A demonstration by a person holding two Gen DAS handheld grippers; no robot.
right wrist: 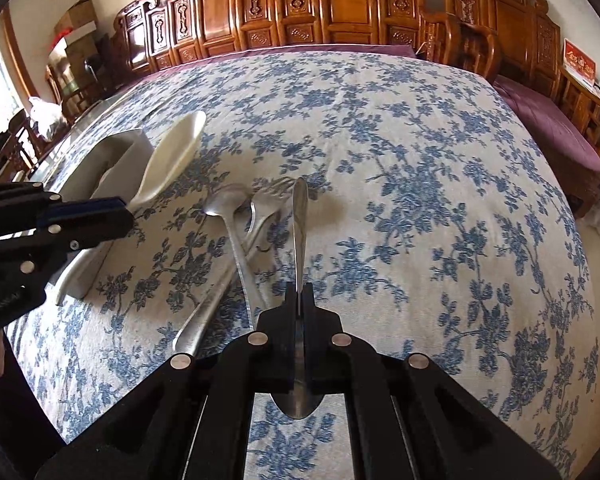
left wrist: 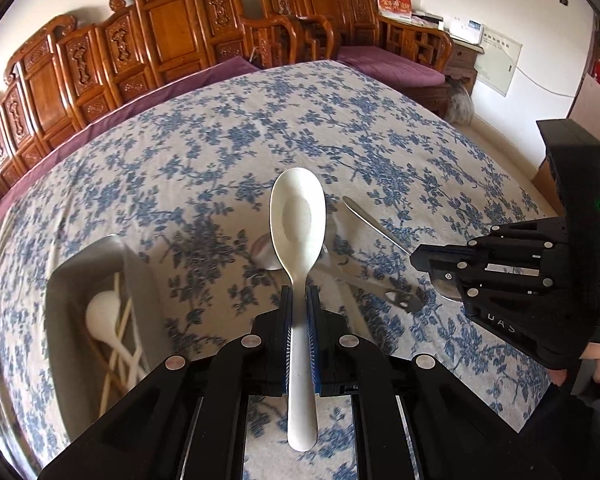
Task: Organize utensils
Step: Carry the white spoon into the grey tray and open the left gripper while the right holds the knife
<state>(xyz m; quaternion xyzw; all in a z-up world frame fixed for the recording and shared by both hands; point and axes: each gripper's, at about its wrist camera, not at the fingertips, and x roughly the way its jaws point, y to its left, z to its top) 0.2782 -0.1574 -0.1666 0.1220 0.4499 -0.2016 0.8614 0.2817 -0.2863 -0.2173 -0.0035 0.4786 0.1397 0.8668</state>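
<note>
Left gripper (left wrist: 299,308) is clamping the white spoon (left wrist: 298,220) at frame center, right of the grey tray (left wrist: 60,280); right gripper (right wrist: 299,300) is pinching a steel spoon (right wrist: 300,216) beside the loose cutlery (right wrist: 240,232).

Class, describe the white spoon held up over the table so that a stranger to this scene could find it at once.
Start at the table's blue-flowered tablecloth. Above it, the left claw is shut on the white spoon by its handle, bowl pointing away. Unlike the metal spoon in the right claw, it is broad and matte white.
</note>
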